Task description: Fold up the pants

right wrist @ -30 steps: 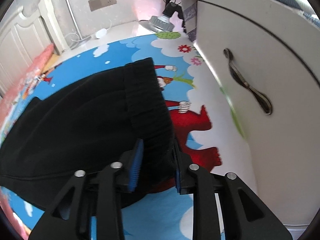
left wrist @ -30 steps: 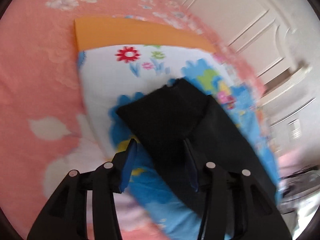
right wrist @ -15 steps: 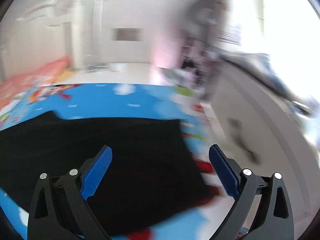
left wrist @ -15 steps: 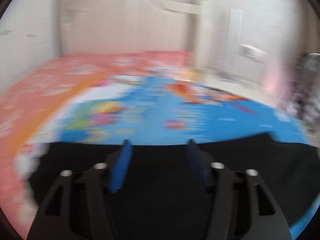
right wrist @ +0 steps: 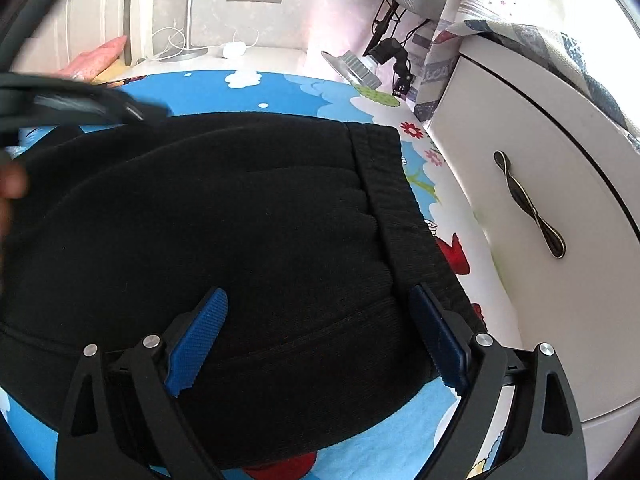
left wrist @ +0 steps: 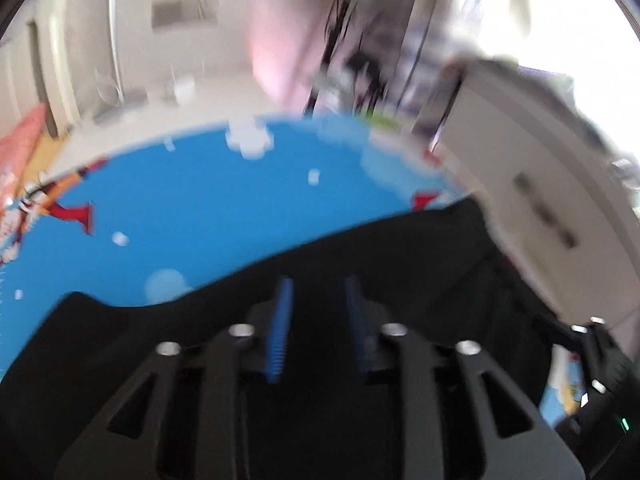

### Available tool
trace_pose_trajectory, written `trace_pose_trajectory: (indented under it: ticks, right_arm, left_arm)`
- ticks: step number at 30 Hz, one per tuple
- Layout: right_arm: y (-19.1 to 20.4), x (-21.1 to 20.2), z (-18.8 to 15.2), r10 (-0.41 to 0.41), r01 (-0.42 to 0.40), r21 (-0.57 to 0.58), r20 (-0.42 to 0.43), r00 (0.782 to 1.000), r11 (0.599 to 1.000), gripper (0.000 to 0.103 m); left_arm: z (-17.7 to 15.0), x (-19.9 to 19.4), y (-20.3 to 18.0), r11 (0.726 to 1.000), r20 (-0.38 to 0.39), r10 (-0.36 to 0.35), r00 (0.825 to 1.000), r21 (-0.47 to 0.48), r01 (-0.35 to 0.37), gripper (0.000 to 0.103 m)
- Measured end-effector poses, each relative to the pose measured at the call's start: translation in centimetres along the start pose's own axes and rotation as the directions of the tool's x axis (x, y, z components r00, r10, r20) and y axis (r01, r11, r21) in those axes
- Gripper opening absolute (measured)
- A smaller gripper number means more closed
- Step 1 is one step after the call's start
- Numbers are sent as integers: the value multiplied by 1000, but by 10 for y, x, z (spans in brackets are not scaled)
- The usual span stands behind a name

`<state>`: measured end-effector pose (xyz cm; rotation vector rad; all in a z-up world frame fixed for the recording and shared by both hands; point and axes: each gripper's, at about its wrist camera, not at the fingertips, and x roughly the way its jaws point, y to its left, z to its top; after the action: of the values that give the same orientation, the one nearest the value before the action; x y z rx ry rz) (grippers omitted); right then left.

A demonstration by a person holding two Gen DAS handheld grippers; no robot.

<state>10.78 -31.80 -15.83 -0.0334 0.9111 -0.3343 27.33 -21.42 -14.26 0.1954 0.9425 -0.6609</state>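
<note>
Since half a second ago our right gripper has dropped closer over the black pants, its jaws spread wide with cloth between the blue pads, gripping nothing, while our left gripper, in a blurred view, has jaws close together with a gap, and we cannot tell whether they pinch fabric. Folded into a thick dark bundle, the pants lie on the blue cartoon mat, ribbed waistband right, near the white cabinet; open mat lies far.
</note>
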Motion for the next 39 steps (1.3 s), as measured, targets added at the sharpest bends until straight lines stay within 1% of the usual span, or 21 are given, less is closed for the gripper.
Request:
trace_pose_trajectory:
  ticks: [3, 5, 7, 8, 9, 10, 12, 15, 16, 17, 19, 22, 26, 28, 29, 30, 31, 32, 33, 36, 39]
  right_arm:
    - [2, 4, 1, 15, -15, 1, -1, 1000, 1000, 88]
    - [1, 4, 2, 21, -21, 4, 0, 1000, 1000, 89]
    - [-1, 5, 3, 28, -28, 11, -5, 1000, 1000, 90]
    - [-1, 5, 3, 29, -29, 11, -7, 1000, 1000, 90]
    - [0, 5, 3, 30, -30, 10, -8, 1000, 999, 90]
    - [-1, 5, 3, 32, -32, 11, -10, 999, 999, 90]
    - [-1, 5, 4, 33, -33, 10, -10, 999, 999, 90]
    - [-2, 6, 4, 35, -35, 9, -11, 999, 999, 90]
    - [-2, 6, 5, 38, -37, 11, -13, 999, 999, 91]
    - [-2, 7, 5, 38, -38, 11, -14, 999, 999, 91]
    - [-4, 9, 6, 39, -39, 13, -13, 999, 999, 91]
    - [-3, 9, 6, 37, -37, 13, -12, 999, 999, 91]
    - [-2, 9, 7, 34, -34, 13, -15, 999, 999, 91]
    - [-1, 8, 7, 29, -29, 14, -17, 999, 999, 91]
    - [-1, 7, 6, 26, -26, 14, -17, 1000, 1000, 91]
    - [1, 7, 6, 22, -21, 11, -18, 1000, 1000, 91]
    - [1, 6, 5, 20, -19, 10, -20, 1000, 1000, 91]
    - [2, 6, 4, 19, -19, 10, -20, 1000, 1000, 91]
    - [3, 5, 4, 18, -18, 8, -22, 1000, 1000, 91]
    - [6, 5, 5, 9, -9, 2, -28, 1000, 1000, 91]
    - [8, 5, 5, -2, 2, -2, -32, 999, 1000, 91]
  left_arm:
    - [10, 27, 13, 997, -31, 61, 998, -45, -63, 16]
    - [16, 21, 12, 997, 0, 39, 999, -66, -39, 14]
    - [17, 12, -4, 1000, 21, -9, 1000, -12, 9, 14]
    - [17, 10, -19, 998, 29, -56, 998, 40, 55, 14]
    - [16, 11, -30, 991, 22, -108, 994, 78, 106, 15]
    - [16, 16, -39, 986, 6, -127, 992, 110, 126, 16]
    - [16, 33, -46, 986, -24, -71, 997, 147, 74, 16]
    - [26, 49, -29, 996, -18, -85, 996, 40, 86, 16]
    - [31, 48, -23, 1000, -3, -16, 1000, 11, 16, 15]
    - [32, 45, -20, 1000, 12, 16, 1000, -10, -16, 15]
    - [36, 35, -9, 997, 46, -6, 999, -72, 9, 15]
    - [29, 16, -6, 997, 79, -24, 997, -67, 29, 15]
    - [9, 13, -4, 997, 46, -55, 997, -54, 58, 12]
    - [-1, 20, 2, 998, 10, -24, 1000, -55, 25, 12]
    - [-5, 26, 10, 997, 0, -9, 1000, -79, 9, 9]
    - [-6, 22, 18, 994, 9, -20, 1000, -107, 21, 2]
    - [-6, 22, 24, 992, 16, -23, 1000, -125, 25, 2]
    - [-4, 22, 27, 991, 21, -6, 1000, -130, 8, 2]
    - [-2, 22, 31, 991, 22, 42, 999, -126, -39, 2]
    - [-1, 25, 45, 986, 15, -4, 1000, -165, 6, 2]
    - [-1, 25, 46, 989, 17, -3, 1000, -146, 6, 2]
